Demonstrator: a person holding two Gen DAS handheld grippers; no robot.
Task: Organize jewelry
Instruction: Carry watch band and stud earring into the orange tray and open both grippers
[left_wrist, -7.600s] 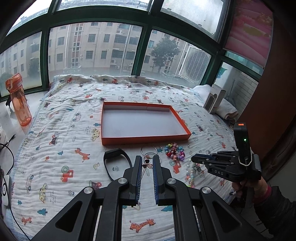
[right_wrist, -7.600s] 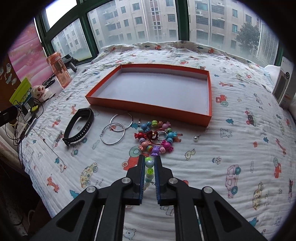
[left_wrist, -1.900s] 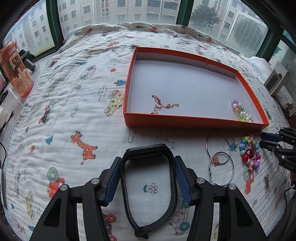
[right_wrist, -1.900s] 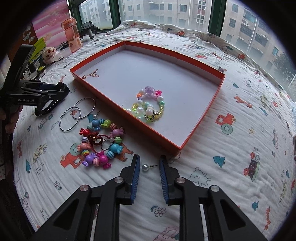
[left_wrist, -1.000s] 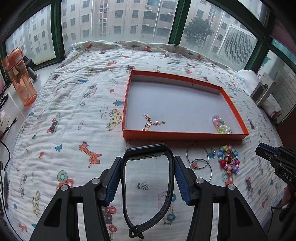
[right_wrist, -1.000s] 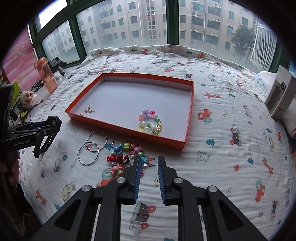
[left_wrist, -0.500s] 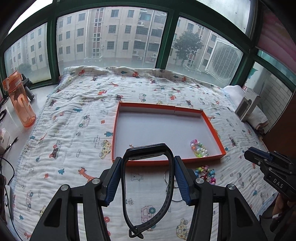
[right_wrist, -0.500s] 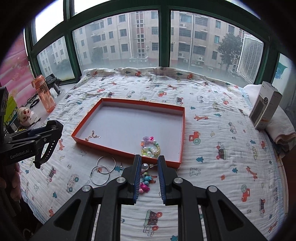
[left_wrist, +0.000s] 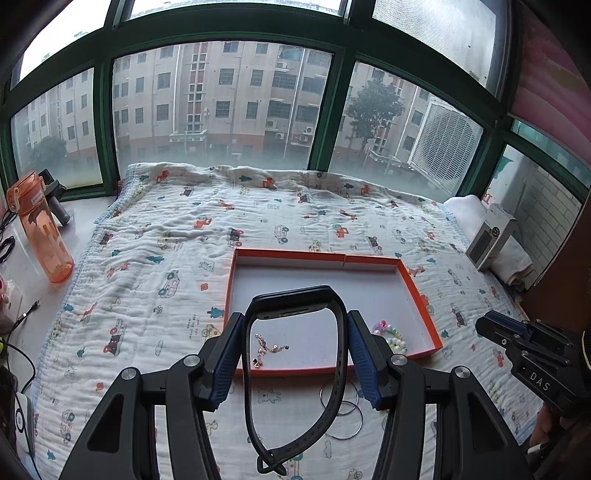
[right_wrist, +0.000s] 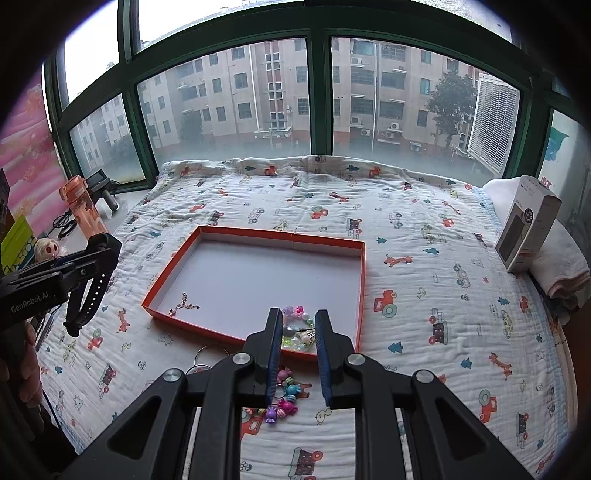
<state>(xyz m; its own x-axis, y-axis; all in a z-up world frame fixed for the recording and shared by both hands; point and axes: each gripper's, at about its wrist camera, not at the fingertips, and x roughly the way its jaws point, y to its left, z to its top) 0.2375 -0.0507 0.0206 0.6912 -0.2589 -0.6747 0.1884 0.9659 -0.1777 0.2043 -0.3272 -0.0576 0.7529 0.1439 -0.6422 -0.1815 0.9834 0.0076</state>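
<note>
your left gripper (left_wrist: 295, 354) is clamped on the black wristband (left_wrist: 295, 362), its blue pads pressing the two sides of the loop, and the band's buckle end hangs below them toward the bottom edge of the left wrist frame. through the loop you see the thin chain (left_wrist: 267, 349) lying in the orange tray (left_wrist: 421, 299), which sits just past the fingers at centre frame. your right gripper (right_wrist: 298, 339) is nearly closed on a small pearl stud (right_wrist: 289, 331), the bead sitting against the left pad with its pin reaching across toward the right one. in the right wrist frame the pale bead bracelet (right_wrist: 297, 341) lies in the tray's near right corner, right behind the fingertips, and the candy-coloured bracelet (right_wrist: 284, 397) lies on the blanket below them, partly hidden by the left finger. two hoop earrings (left_wrist: 343, 408) rest on the blanket just in front of the tray. the quilted blanket (right_wrist: 443, 295) with its cartoon print covers a bed under a green-framed bay window (right_wrist: 317, 92). an orange water bottle (left_wrist: 40, 229) stands on the sill at the left, and a white box (right_wrist: 526, 229) leans on folded towels at the right.
</note>
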